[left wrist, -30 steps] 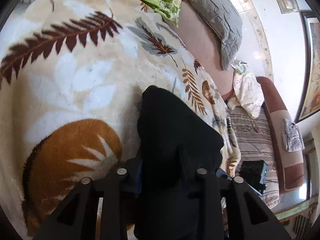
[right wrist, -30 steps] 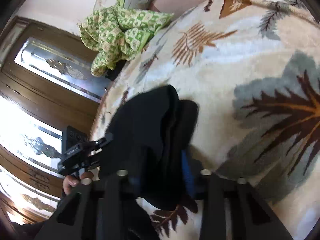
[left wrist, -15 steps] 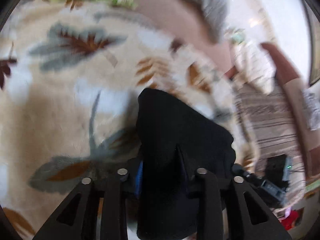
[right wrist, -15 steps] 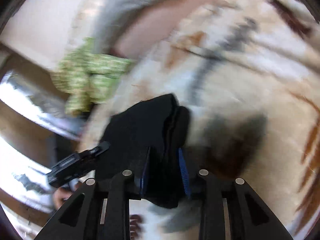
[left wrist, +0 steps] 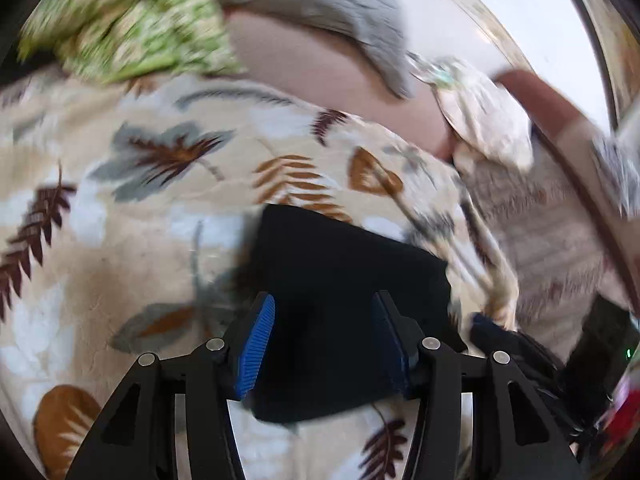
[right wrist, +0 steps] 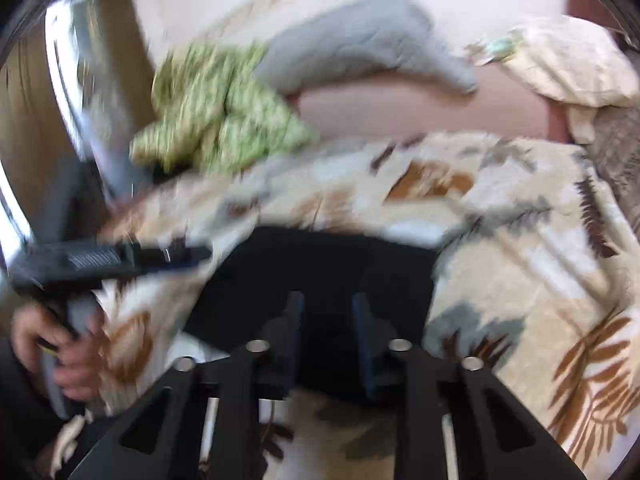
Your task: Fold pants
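The black pants [left wrist: 344, 272] lie folded in a flat dark block on the leaf-print blanket [left wrist: 132, 208]. My left gripper [left wrist: 324, 320] is open, its blue pads spread over the near edge of the pants with nothing between them. In the right wrist view the pants [right wrist: 320, 268] lie just ahead of my right gripper [right wrist: 326, 320], whose jaws stand apart and empty above the near edge. The left gripper [right wrist: 120, 258] shows at the left of that view, held in a hand.
A green patterned cloth [left wrist: 132, 24] and a grey pillow [left wrist: 320, 4] lie at the far side by the pink headboard [left wrist: 320, 72]. A cream cushion [left wrist: 488, 124] and a striped cover [left wrist: 552, 232] are to the right. A wooden door [right wrist: 24, 120] stands at the left.
Both grippers have let go of the pants and opened. The pants, which were held up, now lie flat on the blanket. Both views have swung towards the headboard.
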Motion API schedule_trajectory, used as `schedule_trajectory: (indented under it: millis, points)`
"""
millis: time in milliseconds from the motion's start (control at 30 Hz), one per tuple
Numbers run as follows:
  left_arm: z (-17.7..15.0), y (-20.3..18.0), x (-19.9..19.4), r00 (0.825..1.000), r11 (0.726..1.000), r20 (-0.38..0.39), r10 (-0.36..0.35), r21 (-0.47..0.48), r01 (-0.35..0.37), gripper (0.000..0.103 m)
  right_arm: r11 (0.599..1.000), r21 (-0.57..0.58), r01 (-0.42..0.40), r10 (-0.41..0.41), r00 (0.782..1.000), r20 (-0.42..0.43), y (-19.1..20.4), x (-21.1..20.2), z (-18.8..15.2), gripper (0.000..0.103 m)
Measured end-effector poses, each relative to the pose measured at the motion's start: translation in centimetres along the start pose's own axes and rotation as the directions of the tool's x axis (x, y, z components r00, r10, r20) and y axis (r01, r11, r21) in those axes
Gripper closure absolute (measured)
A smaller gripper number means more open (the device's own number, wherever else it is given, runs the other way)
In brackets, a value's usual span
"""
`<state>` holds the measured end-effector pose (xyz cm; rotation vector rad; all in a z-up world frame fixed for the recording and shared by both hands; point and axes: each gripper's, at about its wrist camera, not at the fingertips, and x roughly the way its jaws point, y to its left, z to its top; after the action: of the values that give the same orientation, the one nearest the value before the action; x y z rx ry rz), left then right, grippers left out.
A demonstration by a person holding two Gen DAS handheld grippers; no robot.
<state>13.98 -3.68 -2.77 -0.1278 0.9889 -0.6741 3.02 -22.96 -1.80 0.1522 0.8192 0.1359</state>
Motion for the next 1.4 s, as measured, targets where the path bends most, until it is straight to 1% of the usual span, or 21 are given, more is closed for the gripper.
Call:
schedule_trajectory:
  millis: [33,67,100,133,200,300,400,433,467,500,533,567,633,733,900,967,1100,1267,1400]
  points:
    - [-0.5,-1.1,0.6,0.999,0.998,-0.033,0.037,0.061,-0.035,0.058,0.999,-0.011,0.032,-0.032,0.998,-0.053,0.1,0.8,-0.7,0.091]
    - [-0.9,-1.6,1.9,0.993,0.993,-0.087,0.077,0.100,-0.068,0.062,0.998,-0.020,0.058,-0.060,0.992,-0.115,0.1,1.9,-1.3,0.091]
    - [-1.0,-1.7,3.4,0.982,0.990,-0.154,0.112,0.107,-0.096,0.069,0.998,-0.021,0.062,-0.065,0.982,-0.175,-0.1,3.2,-1.9,0.091]
    - [-1.0,-1.4,4.7,0.969,0.987,-0.201,0.146,0.099,-0.129,0.070,0.998,-0.022,0.055,-0.057,0.986,-0.159,-0.2,3.0,-2.0,0.091]
    - [-0.9,-2.2,5.5,0.957,0.971,-0.197,0.213,0.153,-0.185,0.070,0.999,-0.016,0.046,-0.048,0.986,-0.158,-0.4,2.9,-2.0,0.091]
    - [-1.3,-3.6,5.6,0.943,0.947,-0.183,0.277,0.215,-0.237,0.070,1.000,0.002,0.029,-0.028,0.988,-0.152,-0.7,2.9,-2.1,0.088]
    - [-1.4,-4.0,5.9,0.940,0.947,-0.186,0.285,0.209,-0.246,0.070,0.999,-0.008,0.038,-0.038,0.989,-0.145,-0.6,2.5,-2.7,0.086]
    - [-1.3,-4.2,6.0,0.940,0.946,-0.186,0.286,0.208,-0.247,0.069,0.999,-0.009,0.032,-0.033,0.989,-0.143,-0.6,2.6,-2.7,0.077]
    - [-1.3,-4.2,6.0,0.940,0.946,-0.185,0.288,0.209,-0.249,0.069,1.000,-0.006,0.012,-0.013,0.990,-0.143,-0.5,2.5,-2.8,0.065]
    - [-1.3,-4.2,5.8,0.940,0.945,-0.183,0.289,0.213,-0.249,0.069,1.000,-0.007,-0.017,0.016,0.989,-0.144,-0.3,2.5,-2.8,0.057]
    - [-1.3,-4.3,5.6,0.940,0.946,-0.184,0.287,0.212,-0.247,0.069,0.999,-0.015,-0.035,0.033,0.989,-0.147,0.0,2.7,-2.7,0.042]
    - [-1.3,-4.2,5.5,0.942,0.948,-0.186,0.280,0.206,-0.242,0.069,0.998,-0.038,-0.048,0.041,0.987,-0.153,0.6,2.8,-2.8,0.030]
    - [-1.2,-4.0,5.5,0.945,0.953,-0.189,0.268,0.195,-0.231,0.069,0.993,-0.110,-0.040,0.020,0.985,-0.173,2.2,3.1,-3.1,0.020]
    - [-1.0,-3.6,5.6,0.946,0.955,-0.191,0.261,0.191,-0.226,0.069,0.983,-0.185,0.011,-0.044,0.983,-0.178,3.7,3.6,-3.6,0.018]
    - [-1.0,-3.5,5.7,0.947,0.958,-0.192,0.257,0.181,-0.223,0.069,0.982,-0.187,-0.004,-0.026,0.988,-0.155,3.7,3.3,-3.7,0.017]
    - [-1.0,-3.4,5.7,0.948,0.959,-0.192,0.254,0.176,-0.222,0.069,0.985,-0.171,-0.014,-0.009,0.991,-0.131,3.6,3.0,-3.9,0.017]
    - [-1.0,-3.4,5.7,0.948,0.959,-0.192,0.254,0.174,-0.222,0.069,0.992,-0.124,-0.036,0.021,0.992,-0.124,3.2,2.8,-3.8,0.017]
    - [-1.0,-3.4,5.7,0.948,0.959,-0.192,0.254,0.175,-0.222,0.069,0.995,-0.048,-0.084,0.077,0.987,-0.143,2.1,2.8,-3.2,0.017]
    - [-1.0,-3.4,5.7,0.948,0.959,-0.192,0.254,0.176,-0.221,0.069,0.990,0.034,-0.135,0.139,0.980,-0.144,1.0,2.8,-2.9,0.014]
